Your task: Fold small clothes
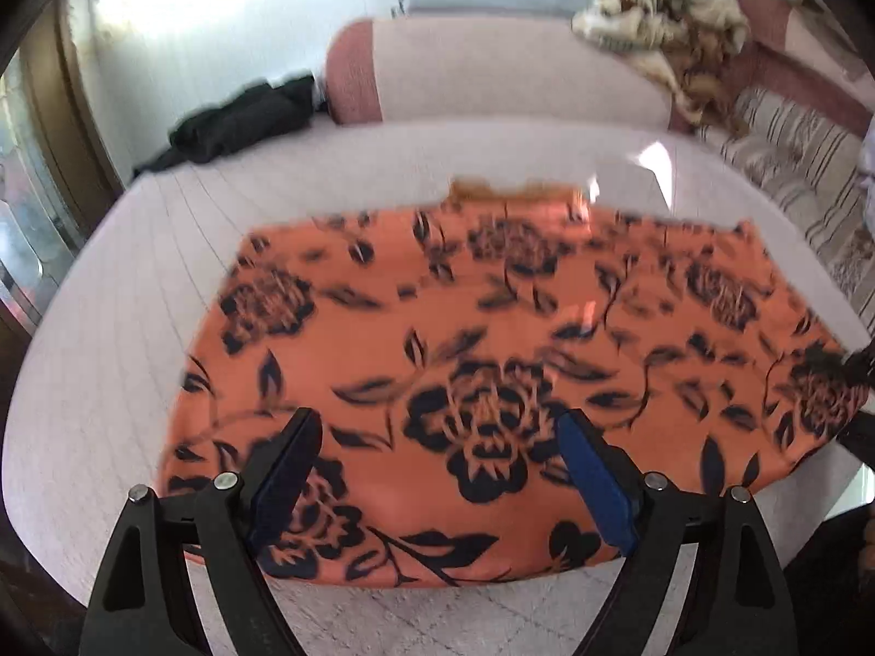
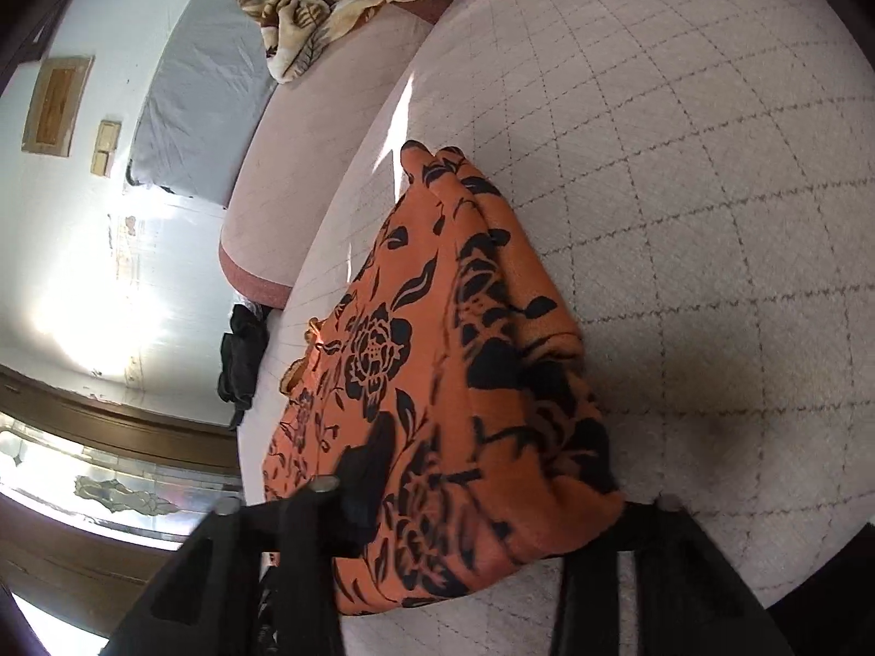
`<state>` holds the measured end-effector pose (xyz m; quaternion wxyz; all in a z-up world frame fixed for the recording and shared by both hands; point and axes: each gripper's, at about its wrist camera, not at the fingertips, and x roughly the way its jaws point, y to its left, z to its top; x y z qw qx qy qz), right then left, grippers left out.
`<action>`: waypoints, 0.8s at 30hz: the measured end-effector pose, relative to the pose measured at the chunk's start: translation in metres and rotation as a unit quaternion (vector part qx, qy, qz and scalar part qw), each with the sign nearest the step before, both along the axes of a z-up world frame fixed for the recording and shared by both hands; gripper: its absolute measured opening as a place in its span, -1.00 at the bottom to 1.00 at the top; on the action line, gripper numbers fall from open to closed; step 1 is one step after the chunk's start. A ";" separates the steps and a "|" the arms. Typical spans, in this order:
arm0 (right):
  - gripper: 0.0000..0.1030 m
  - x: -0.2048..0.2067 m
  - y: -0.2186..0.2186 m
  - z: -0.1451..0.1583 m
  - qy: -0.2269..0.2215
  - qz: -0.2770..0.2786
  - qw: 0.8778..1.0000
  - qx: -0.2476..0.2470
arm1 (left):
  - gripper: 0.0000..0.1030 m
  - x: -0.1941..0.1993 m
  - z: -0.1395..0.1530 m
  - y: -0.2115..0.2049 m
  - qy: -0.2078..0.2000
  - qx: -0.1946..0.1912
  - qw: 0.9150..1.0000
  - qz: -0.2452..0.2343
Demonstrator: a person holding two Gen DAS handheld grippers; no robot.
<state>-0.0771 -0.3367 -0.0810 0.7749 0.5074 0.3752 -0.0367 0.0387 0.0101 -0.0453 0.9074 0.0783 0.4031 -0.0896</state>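
An orange garment with black flowers [image 1: 492, 328] lies spread flat on the pale quilted bed [image 1: 109, 300]. My left gripper [image 1: 437, 418] hovers open over the garment's near edge, its blue pads [image 1: 596, 481] wide apart and nothing between them. In the right wrist view the same garment [image 2: 437, 328] is bunched into folds at its end. My right gripper [image 2: 508, 470] is shut on that bunched end. One black finger [image 2: 366, 470] lies against the cloth, and the other is hidden under the fabric. At the far right of the left wrist view the right gripper's dark fingers [image 1: 858, 377] meet the garment's end.
A pink bolster cushion [image 1: 492, 76] lies along the back of the bed. Dark clothing [image 1: 240, 120] sits to its left and a brown patterned blanket [image 1: 667, 16] is heaped at the back right. A striped cover [image 1: 793, 175] lies to the right.
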 end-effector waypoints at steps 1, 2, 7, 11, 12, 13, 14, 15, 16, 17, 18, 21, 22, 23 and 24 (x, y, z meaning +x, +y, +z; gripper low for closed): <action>-0.43 0.001 0.000 0.000 0.005 0.002 1.000 -0.003 | 0.73 -0.001 0.002 0.001 -0.011 0.004 1.000 0.004; -0.43 0.002 0.001 0.000 0.011 0.005 1.000 -0.009 | 0.73 0.002 -0.003 0.000 -0.007 0.011 1.000 0.006; -0.34 0.007 0.002 -0.004 0.036 0.002 0.999 -0.017 | 0.71 0.018 -0.028 -0.002 0.067 0.010 0.998 -0.006; -0.34 0.014 0.005 -0.004 0.039 0.010 0.998 -0.039 | 0.74 0.005 0.006 0.005 0.000 -0.023 1.000 -0.021; -0.40 0.018 0.006 -0.004 0.042 0.015 0.998 -0.046 | 0.74 0.010 -0.006 0.001 0.007 0.002 1.000 -0.020; -0.62 0.021 0.008 -0.003 0.046 0.018 0.997 -0.051 | 0.74 0.019 -0.026 -0.004 0.042 0.020 0.999 -0.025; -0.65 0.026 0.011 0.000 0.051 0.024 0.997 -0.061 | 0.79 0.028 -0.049 -0.005 0.080 0.031 0.996 -0.029; -0.66 0.030 0.017 0.009 0.052 0.031 0.995 -0.083 | 0.90 0.025 -0.048 -0.002 0.041 0.022 0.998 -0.030; -0.67 0.034 0.024 0.022 0.047 0.041 0.992 -0.108 | 0.90 0.024 -0.045 0.000 0.041 0.025 0.998 -0.035; -0.68 0.038 0.033 0.038 0.037 0.051 0.989 -0.137 | 0.87 0.025 -0.040 0.004 0.057 0.012 0.998 -0.031; -0.68 0.043 0.045 0.056 0.024 0.063 0.984 -0.164 | 0.87 0.027 -0.032 0.012 0.068 -0.012 0.997 -0.021; -0.68 0.059 0.097 0.109 -0.025 0.112 0.963 -0.245 | 0.83 0.027 -0.002 0.055 0.060 -0.084 0.995 0.013; -0.68 0.063 0.119 0.124 -0.042 0.130 0.954 -0.268 | 0.83 0.023 0.013 0.075 0.045 -0.105 0.993 0.030; -0.68 0.067 0.141 0.136 -0.058 0.148 0.945 -0.285 | 0.83 0.018 0.026 0.093 0.030 -0.119 0.991 0.045; -0.68 0.070 0.163 0.143 -0.072 0.167 0.937 -0.297 | 0.83 0.012 0.038 0.115 0.012 -0.133 0.989 0.066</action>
